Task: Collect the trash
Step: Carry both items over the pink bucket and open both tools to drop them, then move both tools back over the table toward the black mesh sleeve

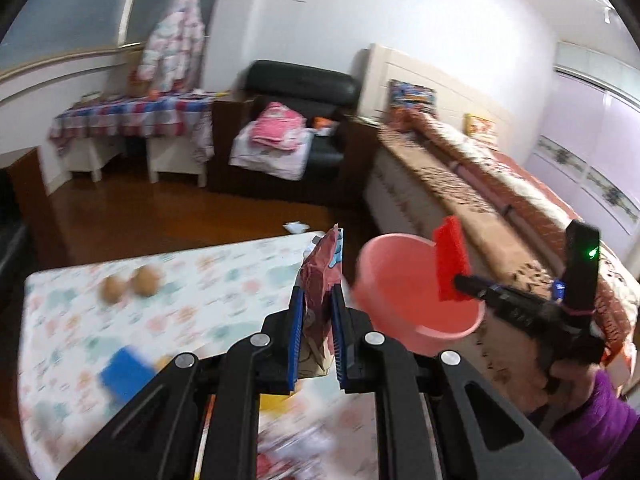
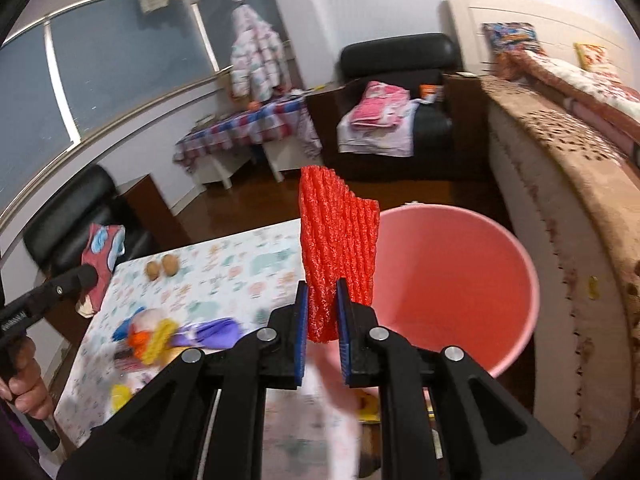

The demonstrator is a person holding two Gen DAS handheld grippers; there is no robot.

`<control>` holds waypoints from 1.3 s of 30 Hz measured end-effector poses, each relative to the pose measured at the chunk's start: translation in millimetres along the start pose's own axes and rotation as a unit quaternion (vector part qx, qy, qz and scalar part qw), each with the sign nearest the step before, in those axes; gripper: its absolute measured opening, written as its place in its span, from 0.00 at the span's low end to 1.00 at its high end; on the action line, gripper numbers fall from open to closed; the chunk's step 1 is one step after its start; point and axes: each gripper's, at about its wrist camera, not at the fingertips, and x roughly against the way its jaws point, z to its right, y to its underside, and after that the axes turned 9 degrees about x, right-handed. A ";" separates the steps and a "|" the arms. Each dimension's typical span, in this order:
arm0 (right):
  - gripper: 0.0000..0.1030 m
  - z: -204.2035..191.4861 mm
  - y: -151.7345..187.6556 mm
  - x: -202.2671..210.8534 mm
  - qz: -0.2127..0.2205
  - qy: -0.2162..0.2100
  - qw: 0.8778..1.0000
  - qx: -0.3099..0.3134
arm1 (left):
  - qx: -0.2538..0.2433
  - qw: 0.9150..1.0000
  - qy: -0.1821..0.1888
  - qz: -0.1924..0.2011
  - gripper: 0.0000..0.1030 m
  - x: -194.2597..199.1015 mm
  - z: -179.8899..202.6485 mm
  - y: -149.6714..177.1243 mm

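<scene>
My left gripper (image 1: 316, 312) is shut on a dark red snack wrapper (image 1: 320, 276), held above the table's right edge, left of the pink bin (image 1: 408, 312). My right gripper (image 2: 322, 308) is shut on a red foam net sleeve (image 2: 336, 236) and holds it at the near left rim of the pink bin (image 2: 448, 280). In the left wrist view the right gripper (image 1: 460, 280) with the red sleeve (image 1: 450, 264) sits over the bin. In the right wrist view the left gripper (image 2: 86, 276) carries the wrapper (image 2: 102, 252) at the table's far left.
The table (image 1: 224, 280) with a patterned cloth holds two brown round items (image 1: 132, 282), a blue piece (image 1: 126, 374) and coloured scraps (image 2: 160, 336). A bed (image 1: 500, 200) runs along the right. A black armchair (image 1: 296, 132) and a side table (image 1: 132, 120) stand behind.
</scene>
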 end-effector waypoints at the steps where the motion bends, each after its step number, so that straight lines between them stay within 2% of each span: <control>1: 0.13 7.7 0.1 -1.0 -0.001 0.003 1.000 -0.005 | -0.008 1.000 0.008 -0.002 0.12 -8.7 11.5 -3.5; 5: 0.13 31.7 1.0 -3.4 -0.006 0.015 1.000 -0.015 | -0.031 0.999 0.040 -0.016 0.12 -47.8 59.3 -13.5; 10: 0.13 48.9 4.6 -8.2 -0.013 0.022 1.000 -0.018 | -0.044 0.997 0.059 -0.033 0.12 -94.5 98.5 -16.7; 14: 0.13 62.2 8.8 -17.5 -0.024 0.022 0.999 -0.021 | -0.044 0.996 0.055 -0.050 0.12 -130.5 117.9 -13.1; 18: 0.14 71.0 12.8 -24.0 -0.032 0.020 0.999 -0.028 | -0.038 0.996 0.043 -0.068 0.13 -151.0 121.5 -8.1; 21: 0.16 76.1 16.8 -27.2 -0.037 0.025 0.998 -0.032 | -0.040 0.996 0.035 -0.071 0.19 -161.4 125.5 -4.1; 22: 0.20 76.6 18.1 -27.8 -0.039 0.026 0.998 -0.034 | -0.040 0.996 0.034 -0.074 0.27 -164.1 126.0 -3.0; 23: 0.23 76.8 19.6 -27.8 -0.040 0.027 0.998 -0.036 | -0.037 0.996 0.035 -0.077 0.34 -163.0 123.9 -2.4; 25: 0.35 79.4 20.4 -28.1 -0.041 0.024 0.998 -0.043 | -0.034 0.996 0.038 -0.076 0.40 -161.6 122.4 -2.8; 30: 0.37 78.4 19.8 -18.8 -0.033 0.028 0.998 -0.036 | -0.033 0.997 0.022 -0.063 0.42 -146.3 122.3 -4.8; 39: 0.40 44.5 19.5 17.9 -0.005 0.017 1.000 0.003 | -0.013 1.000 -0.020 -0.011 0.47 -76.4 101.0 -10.7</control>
